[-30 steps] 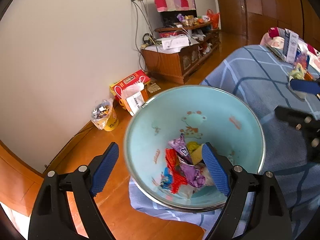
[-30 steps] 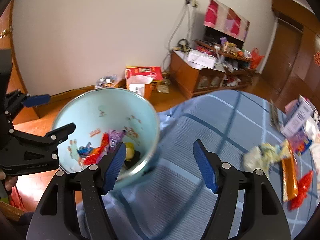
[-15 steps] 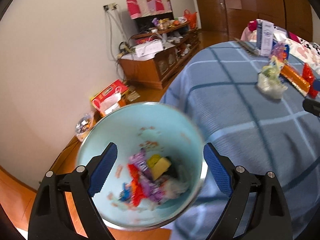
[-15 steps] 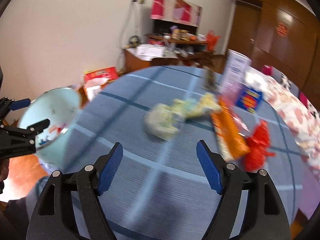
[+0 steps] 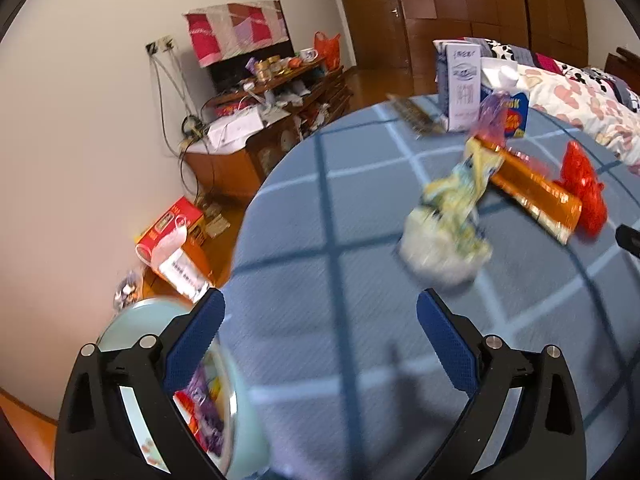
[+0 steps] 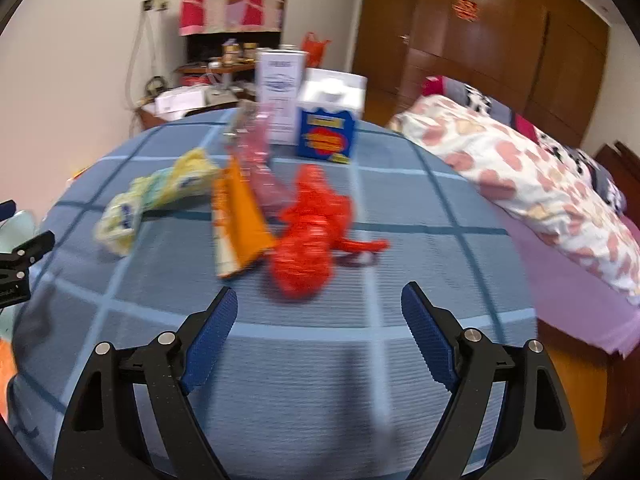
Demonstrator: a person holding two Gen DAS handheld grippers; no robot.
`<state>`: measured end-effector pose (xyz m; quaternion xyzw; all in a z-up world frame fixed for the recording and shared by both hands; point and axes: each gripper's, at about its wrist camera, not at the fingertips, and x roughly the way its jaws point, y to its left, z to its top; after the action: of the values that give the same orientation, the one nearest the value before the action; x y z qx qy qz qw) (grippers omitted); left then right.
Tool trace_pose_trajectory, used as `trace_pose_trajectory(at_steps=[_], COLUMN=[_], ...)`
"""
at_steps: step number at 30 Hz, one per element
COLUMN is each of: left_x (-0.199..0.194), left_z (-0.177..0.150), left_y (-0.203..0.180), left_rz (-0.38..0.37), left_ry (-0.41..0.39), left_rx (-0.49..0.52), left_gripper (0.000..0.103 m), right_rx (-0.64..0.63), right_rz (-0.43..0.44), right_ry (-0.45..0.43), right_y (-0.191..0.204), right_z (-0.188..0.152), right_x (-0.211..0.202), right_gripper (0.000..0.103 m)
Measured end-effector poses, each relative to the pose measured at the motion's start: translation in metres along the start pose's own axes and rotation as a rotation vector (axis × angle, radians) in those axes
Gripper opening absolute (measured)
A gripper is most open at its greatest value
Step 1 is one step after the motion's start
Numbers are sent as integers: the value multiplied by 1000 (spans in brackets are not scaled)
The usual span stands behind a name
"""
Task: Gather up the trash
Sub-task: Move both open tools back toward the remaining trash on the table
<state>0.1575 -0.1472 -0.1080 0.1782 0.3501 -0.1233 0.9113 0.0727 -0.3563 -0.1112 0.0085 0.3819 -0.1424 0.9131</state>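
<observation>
A bedroom with a pale wall, a wooden TV cabinet (image 5: 256, 148) cluttered with cables and jars, and dark wooden wardrobe doors (image 6: 480, 40) frames a round table under a blue checked cloth (image 5: 340, 240). At the far left, hanging off the table's edge, sits the pale blue bin (image 5: 132, 324), with purple, red and yellow wrappers visible inside it behind the left finger of the left gripper (image 5: 316, 344). That gripper's jaws have just been opening and stand wide, with only bare cloth between them. Farther along the cloth lies the loose trash: a crumpled yellow-and-white wrapper (image 5: 448, 220), then a long orange packet (image 5: 532, 196) touching it, then a scrunched red wrapper (image 5: 582, 192) just beside the packet's end. In the right wrist view the same run reads yellow wrapper (image 6: 156, 196), orange packet (image 6: 240, 224), a clear pinkish wrapper (image 6: 260, 160) behind it, and red wrapper (image 6: 312, 236) nearest the right gripper (image 6: 320, 332), whose jaws have also just been opening and hold nothing. Behind the trash stand a tall white carton (image 6: 280, 92) and a blue box (image 6: 328, 132), upright side by side. To the right lies a bed with a heart-patterned quilt (image 6: 540, 188). Everything is somewhat blurred.
</observation>
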Motion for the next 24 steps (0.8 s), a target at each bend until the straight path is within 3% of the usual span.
trace_pose_trajectory(at_steps=[7,19,22,24], left_x=[20,50,52,51], left_z=[34,45,45,45], left_y=[-29,-57,-56,-55], left_rz=[-6,7,2,0], left_ry=[2,52,55,53], left_rx=[-4,28,19,20], left_gripper=[95,96,96,96], right_rx=[90,103,114,114], right_rz=[-23,-8,5,12], right_ry=[-11,36,60,76], right_y=[-29,-14,-16,-16], right_z=[11,31,27,25], right_x=[8,37,44,49], right_gripper=[85,85,83,76])
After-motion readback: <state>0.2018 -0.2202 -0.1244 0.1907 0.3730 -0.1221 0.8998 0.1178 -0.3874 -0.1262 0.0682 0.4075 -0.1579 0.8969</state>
